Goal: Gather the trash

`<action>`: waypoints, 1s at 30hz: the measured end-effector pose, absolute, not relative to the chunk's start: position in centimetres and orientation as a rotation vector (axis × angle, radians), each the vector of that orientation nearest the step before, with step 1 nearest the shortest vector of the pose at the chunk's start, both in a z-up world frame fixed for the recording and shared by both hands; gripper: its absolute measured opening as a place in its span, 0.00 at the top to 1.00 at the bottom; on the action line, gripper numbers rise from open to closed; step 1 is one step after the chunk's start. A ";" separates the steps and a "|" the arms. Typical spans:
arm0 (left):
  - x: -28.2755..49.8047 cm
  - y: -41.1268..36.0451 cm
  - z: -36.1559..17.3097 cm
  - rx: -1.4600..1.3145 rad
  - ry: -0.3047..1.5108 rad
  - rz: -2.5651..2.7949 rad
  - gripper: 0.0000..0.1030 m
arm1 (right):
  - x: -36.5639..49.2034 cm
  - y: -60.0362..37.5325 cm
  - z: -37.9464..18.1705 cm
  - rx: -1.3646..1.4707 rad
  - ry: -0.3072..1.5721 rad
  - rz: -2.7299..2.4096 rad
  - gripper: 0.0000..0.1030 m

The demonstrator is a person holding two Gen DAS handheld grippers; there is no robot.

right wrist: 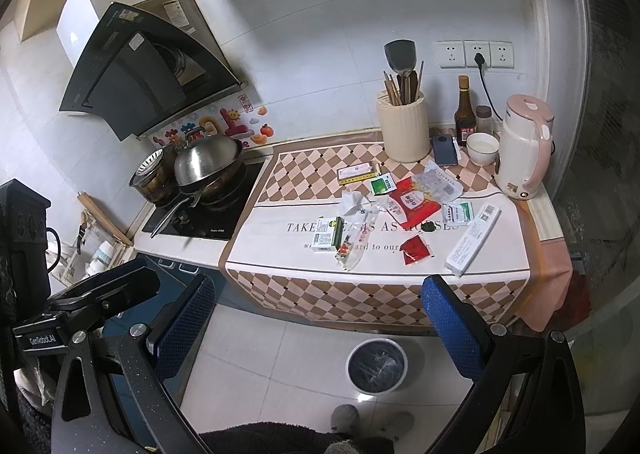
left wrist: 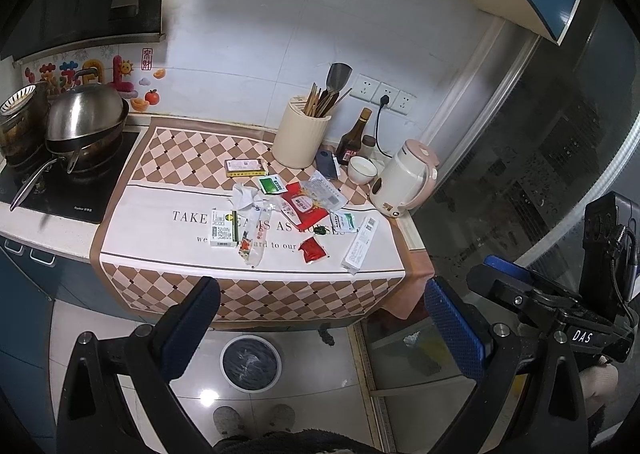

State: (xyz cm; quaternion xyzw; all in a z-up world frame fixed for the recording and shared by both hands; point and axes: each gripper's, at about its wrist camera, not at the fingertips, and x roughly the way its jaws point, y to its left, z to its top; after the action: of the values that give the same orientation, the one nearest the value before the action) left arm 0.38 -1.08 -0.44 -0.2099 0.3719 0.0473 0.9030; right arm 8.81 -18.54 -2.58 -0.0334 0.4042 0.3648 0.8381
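Trash lies scattered on the checkered cloth [left wrist: 168, 238] on the counter: a crumpled tissue [left wrist: 245, 195], a green-white box [left wrist: 223, 228], a clear wrapper [left wrist: 251, 244], red packets [left wrist: 311, 249], a long white box [left wrist: 359, 244] and a yellow box [left wrist: 245, 167]. The same pile shows in the right wrist view, with the tissue [right wrist: 352, 201] and long white box [right wrist: 473, 238]. A bin with a dark liner [left wrist: 250, 362] [right wrist: 376, 365] stands on the floor below the counter. My left gripper [left wrist: 320, 318] and right gripper [right wrist: 318, 318] are open, empty, held back from the counter.
A stove with a wok and pots [left wrist: 80, 129] sits at the left. A utensil holder [left wrist: 301, 137], sauce bottle [left wrist: 353, 141], bowl [left wrist: 362, 169], phone [left wrist: 326, 163] and pink-white kettle [left wrist: 402, 183] stand at the back right. A glass door [left wrist: 540, 173] is at the right.
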 end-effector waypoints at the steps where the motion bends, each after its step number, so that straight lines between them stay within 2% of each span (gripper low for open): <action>1: 0.4 -1.1 -0.4 -0.435 0.769 0.097 0.00 | 8.6 -18.6 -2.7 -0.070 0.855 0.772 0.00; 16: 0.5 -1.5 -0.7 -0.434 0.775 0.095 0.00 | 8.4 -18.2 -3.1 -0.061 0.856 0.773 0.00; 20: 2.0 -0.7 -1.4 -0.310 0.764 0.245 0.00 | 9.1 -17.5 -3.3 -0.030 0.843 0.723 0.00; 24: 6.3 0.8 -4.7 -0.166 0.787 0.430 0.00 | 11.5 -18.0 -5.0 0.021 0.811 0.510 0.00; 30: 13.7 4.9 -14.3 -0.210 0.999 0.493 0.00 | 18.9 -20.6 -11.7 0.084 0.895 0.232 0.00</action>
State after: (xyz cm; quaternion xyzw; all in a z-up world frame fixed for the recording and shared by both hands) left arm 13.66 4.91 -14.30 -0.0997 0.4730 0.2335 0.8437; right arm 18.88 -20.55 -11.67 0.0406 0.4315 0.1119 0.8942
